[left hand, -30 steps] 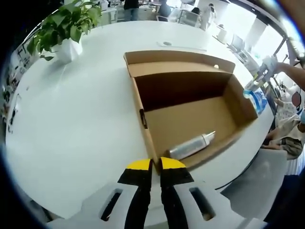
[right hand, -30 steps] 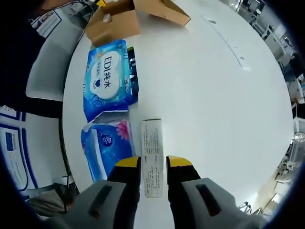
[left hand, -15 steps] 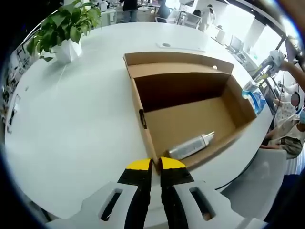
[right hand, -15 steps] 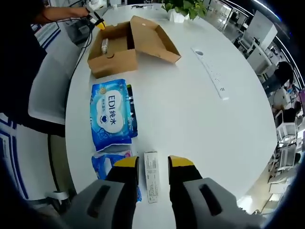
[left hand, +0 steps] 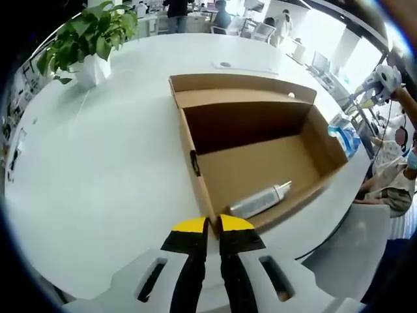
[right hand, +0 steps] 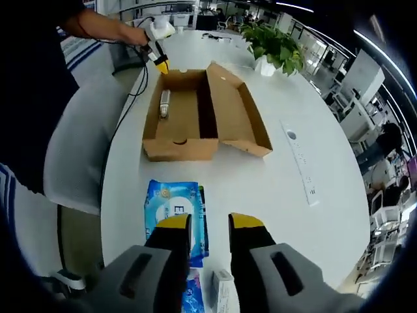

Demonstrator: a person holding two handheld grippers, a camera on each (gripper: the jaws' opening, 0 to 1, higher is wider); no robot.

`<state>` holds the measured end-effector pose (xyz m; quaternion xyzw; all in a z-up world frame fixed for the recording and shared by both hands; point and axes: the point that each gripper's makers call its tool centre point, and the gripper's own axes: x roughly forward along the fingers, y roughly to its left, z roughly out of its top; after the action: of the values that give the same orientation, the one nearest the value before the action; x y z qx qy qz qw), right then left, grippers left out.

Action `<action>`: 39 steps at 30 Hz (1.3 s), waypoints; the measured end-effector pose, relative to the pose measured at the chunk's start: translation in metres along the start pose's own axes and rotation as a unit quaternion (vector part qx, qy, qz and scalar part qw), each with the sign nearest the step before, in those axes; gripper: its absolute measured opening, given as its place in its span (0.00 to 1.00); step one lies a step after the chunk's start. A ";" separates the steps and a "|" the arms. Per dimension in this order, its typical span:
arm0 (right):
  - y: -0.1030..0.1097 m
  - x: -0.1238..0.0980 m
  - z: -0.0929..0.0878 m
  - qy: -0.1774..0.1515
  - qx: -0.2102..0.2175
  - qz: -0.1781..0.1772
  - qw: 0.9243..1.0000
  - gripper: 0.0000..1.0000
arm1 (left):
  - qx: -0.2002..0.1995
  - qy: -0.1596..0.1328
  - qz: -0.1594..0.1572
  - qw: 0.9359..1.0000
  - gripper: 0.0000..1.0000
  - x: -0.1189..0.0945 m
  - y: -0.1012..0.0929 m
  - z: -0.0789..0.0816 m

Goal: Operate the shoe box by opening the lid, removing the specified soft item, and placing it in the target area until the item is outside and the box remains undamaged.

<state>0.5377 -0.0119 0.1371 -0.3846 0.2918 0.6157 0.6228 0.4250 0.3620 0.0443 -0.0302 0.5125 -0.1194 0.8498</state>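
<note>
Gripping the shoe box wall, seemingly, the left gripper fingers stayed closed; right gripper fingers hovered open, empty.

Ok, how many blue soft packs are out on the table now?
2: one blue pack lies flat beyond the right jaws; a second blue pack peeks between them, mostly hidden.

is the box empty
No, a silver bottle lies on the floor of the open box near its front wall.
</note>
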 end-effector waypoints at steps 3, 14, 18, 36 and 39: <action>0.012 0.019 0.030 -0.022 -0.010 0.012 1.000 0.19 | 0.001 -0.003 -0.003 1.000 0.03 0.001 0.000 0.001; 0.051 0.105 0.114 -0.068 -0.027 0.058 0.996 0.17 | 0.005 -0.003 -0.011 1.000 0.03 0.002 0.000 0.003; 0.058 0.128 0.120 -0.061 -0.036 0.078 0.994 0.17 | 0.004 -0.003 -0.012 1.000 0.03 0.003 0.001 0.004; 0.072 0.158 0.124 -0.055 -0.020 0.106 0.993 0.17 | 0.050 0.012 -0.022 0.998 0.10 -0.001 -0.004 -0.004; 0.074 0.160 0.122 -0.056 -0.016 0.107 0.993 0.17 | 0.071 0.017 -0.019 0.997 0.24 -0.006 -0.004 -0.004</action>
<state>0.4621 0.1735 0.0595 -0.3259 0.2857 0.7040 0.5627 0.4181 0.3603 0.0485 0.0228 0.5164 -0.1725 0.8385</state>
